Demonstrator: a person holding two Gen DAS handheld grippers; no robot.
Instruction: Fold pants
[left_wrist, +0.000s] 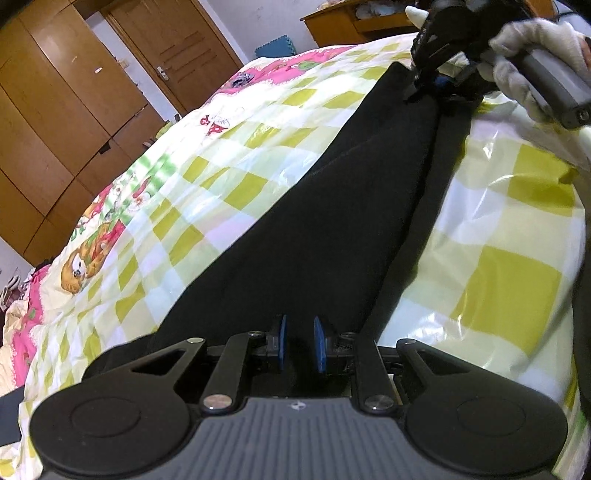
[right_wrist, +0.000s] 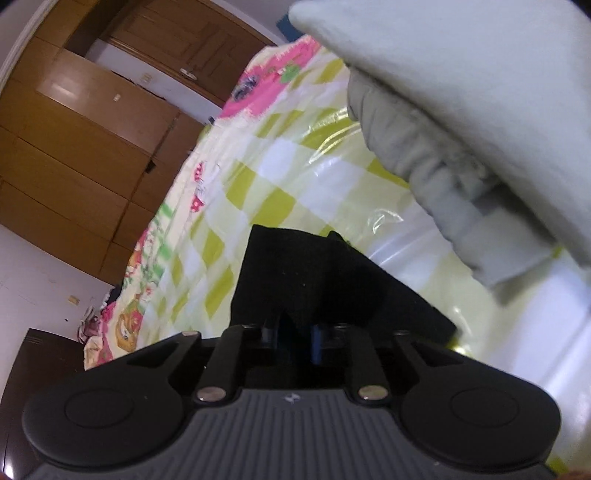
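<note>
Black pants (left_wrist: 332, 221) lie stretched in a long narrow strip across the checked bedspread (left_wrist: 184, 206). At the near end my left gripper (left_wrist: 301, 343) is shut on the fabric, which fills the narrow gap between its blue pads. At the far end my right gripper (left_wrist: 415, 94), held by a gloved hand (left_wrist: 524, 48), pinches the other end of the strip. In the right wrist view the right gripper (right_wrist: 297, 332) is shut on the pants (right_wrist: 295, 273), and a short flap of black cloth sticks out past the fingers over the bedspread (right_wrist: 258, 166).
A wooden wardrobe (left_wrist: 55, 129) and a door stand beyond the bed's left side. A wooden desk (left_wrist: 343, 26) is behind the far end. A blurred pale grey cloth mass (right_wrist: 461, 110) fills the upper right of the right wrist view.
</note>
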